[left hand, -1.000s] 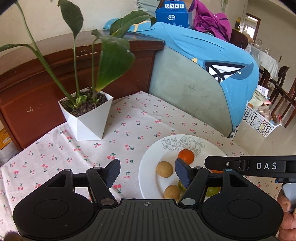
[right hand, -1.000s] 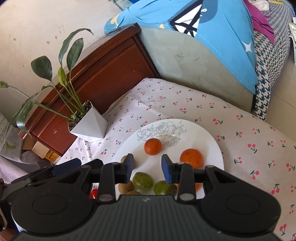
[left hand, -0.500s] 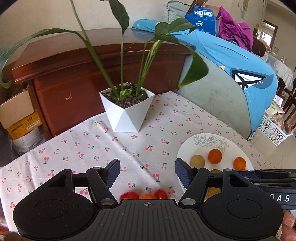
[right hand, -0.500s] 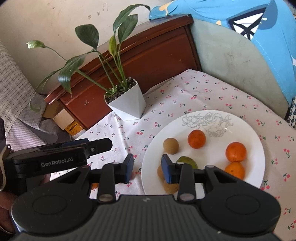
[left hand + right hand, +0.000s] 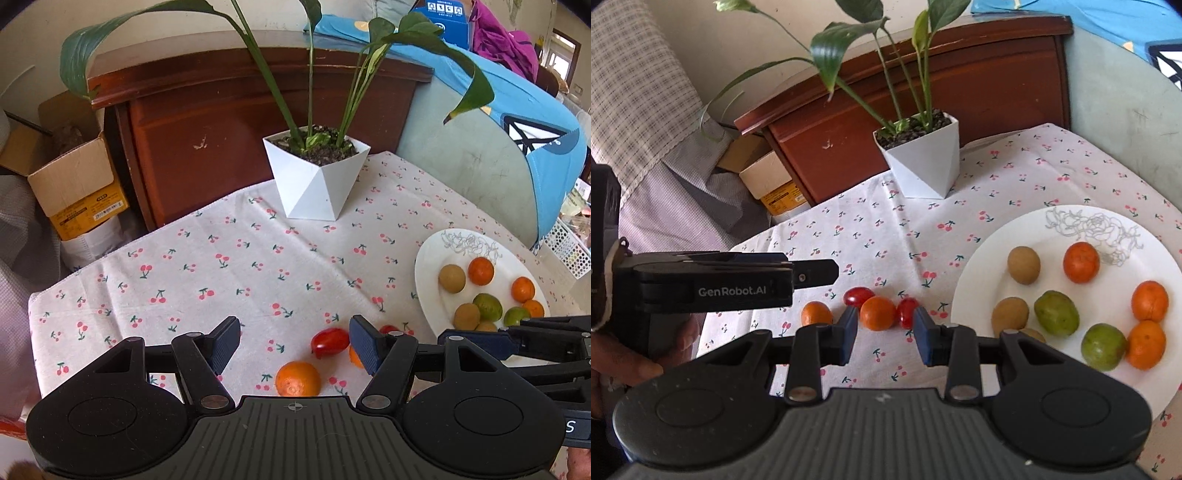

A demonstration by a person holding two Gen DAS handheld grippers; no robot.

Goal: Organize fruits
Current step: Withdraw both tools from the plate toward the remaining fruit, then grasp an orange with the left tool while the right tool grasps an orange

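Observation:
A white plate (image 5: 993, 236) (image 5: 428, 254) on the cherry-print cloth holds several fruits: oranges, green fruits and brown ones. Left of it on the cloth lie two small oranges (image 5: 877, 313) (image 5: 816, 314) and two red tomatoes (image 5: 858, 295) (image 5: 908, 312). My right gripper (image 5: 885, 332) is open, its jaws just in front of the middle orange and one tomato. My left gripper (image 5: 294, 341) is open, above an orange (image 5: 297, 379) and a tomato (image 5: 330, 342). It also shows in the right wrist view (image 5: 812, 273) at left.
A white faceted pot with a leafy plant (image 5: 923, 162) (image 5: 317, 173) stands at the back of the table. Behind are a brown wooden cabinet (image 5: 221, 122), a cardboard box (image 5: 74, 184) and a chair draped in blue cloth (image 5: 517, 147).
Both grippers have swung left, away from over the plate, toward the loose oranges and tomatoes on the cloth. Both stay open and empty.

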